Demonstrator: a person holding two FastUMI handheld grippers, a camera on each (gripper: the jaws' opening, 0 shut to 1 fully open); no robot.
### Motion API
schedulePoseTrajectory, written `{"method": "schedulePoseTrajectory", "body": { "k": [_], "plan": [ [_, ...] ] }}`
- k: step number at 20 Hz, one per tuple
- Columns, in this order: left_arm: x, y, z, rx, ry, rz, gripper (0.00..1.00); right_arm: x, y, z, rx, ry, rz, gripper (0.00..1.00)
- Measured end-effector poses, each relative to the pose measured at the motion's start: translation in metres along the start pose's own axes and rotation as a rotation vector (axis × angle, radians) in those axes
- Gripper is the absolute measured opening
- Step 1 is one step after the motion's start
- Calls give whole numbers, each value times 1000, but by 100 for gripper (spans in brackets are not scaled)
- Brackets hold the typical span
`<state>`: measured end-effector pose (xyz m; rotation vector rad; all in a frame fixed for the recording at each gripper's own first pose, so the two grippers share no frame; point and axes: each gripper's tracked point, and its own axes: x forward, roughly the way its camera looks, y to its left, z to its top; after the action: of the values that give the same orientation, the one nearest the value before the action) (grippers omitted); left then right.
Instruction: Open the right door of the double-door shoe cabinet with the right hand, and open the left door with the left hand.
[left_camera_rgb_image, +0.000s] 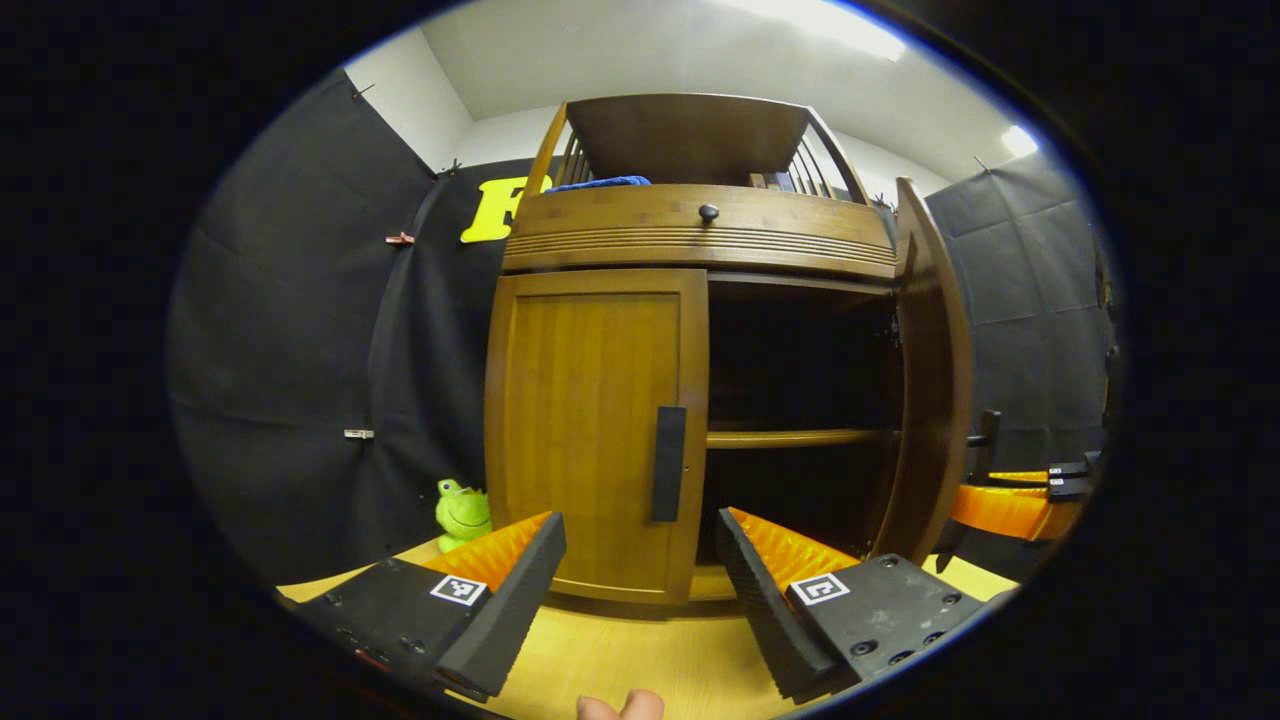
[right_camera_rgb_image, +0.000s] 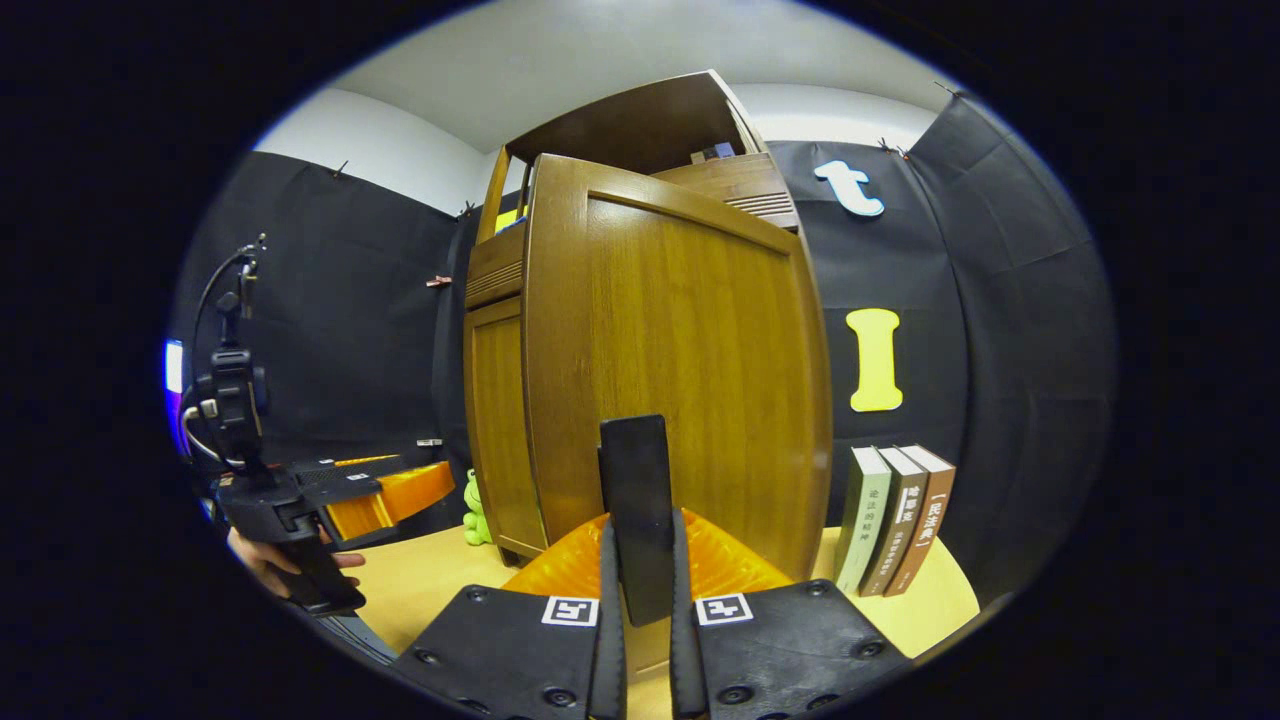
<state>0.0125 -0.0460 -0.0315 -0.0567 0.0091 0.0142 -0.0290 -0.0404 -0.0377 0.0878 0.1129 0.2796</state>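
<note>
My right tool (right_camera_rgb_image: 640, 600) is clamped on the dark handle (right_camera_rgb_image: 636, 515) of the right door (right_camera_rgb_image: 690, 380), swung wide open. My left tool (left_camera_rgb_image: 640, 590), fingers apart, faces the closed left door (left_camera_rgb_image: 590, 430) and its handle (left_camera_rgb_image: 668, 463). The right gripper view adds three books (right_camera_rgb_image: 895, 520) at the surface's right edge.

I see a warm brown wooden shoe cabinet (left_camera_rgb_image: 700, 240) with a black handle (left_camera_rgb_image: 668, 463) on its left door (left_camera_rgb_image: 590, 430), a bright green frog toy (left_camera_rgb_image: 462, 512) on the yellow table (left_camera_rgb_image: 620, 660), and green, grey and brown books (right_camera_rgb_image: 895, 520).
</note>
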Motion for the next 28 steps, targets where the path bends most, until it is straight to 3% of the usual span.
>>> {"method": "schedulePoseTrajectory", "body": {
  "k": [5,6,9,13,15,17,18,21,24,25,28],
  "plan": [
    [20,-21,-5,12,-11,-55,94,-32,-31,10,-22,-12,-54,20],
    [24,-23,-6,11,-8,-62,93,-39,-37,11,-30,-13,-67,15],
    [29,-21,-14,25,3,-70,95,-50,-65,13,-18,-24,-108,19],
    [73,-21,-19,31,18,-63,95,-68,-109,20,-19,-45,-223,14],
    [86,-17,-21,10,19,-57,94,-73,-126,24,-33,-64,-274,25],
    [102,-11,-23,-4,15,-47,93,-84,-127,31,-29,-83,-273,4],
    [111,-8,-23,-5,15,-40,93,-87,-124,33,-19,-92,-260,14],
    [135,2,-31,-3,33,-17,94,-100,-134,36,-33,-114,-285,26],
    [155,4,-33,18,42,-27,89,-111,-150,33,-25,-131,-341,81],
    [161,2,-33,25,43,-34,87,-118,-145,33,-26,-135,-311,100],
    [175,-1,-32,29,46,-38,77,-124,-159,30,-15,-156,-340,98]
  ]
}}
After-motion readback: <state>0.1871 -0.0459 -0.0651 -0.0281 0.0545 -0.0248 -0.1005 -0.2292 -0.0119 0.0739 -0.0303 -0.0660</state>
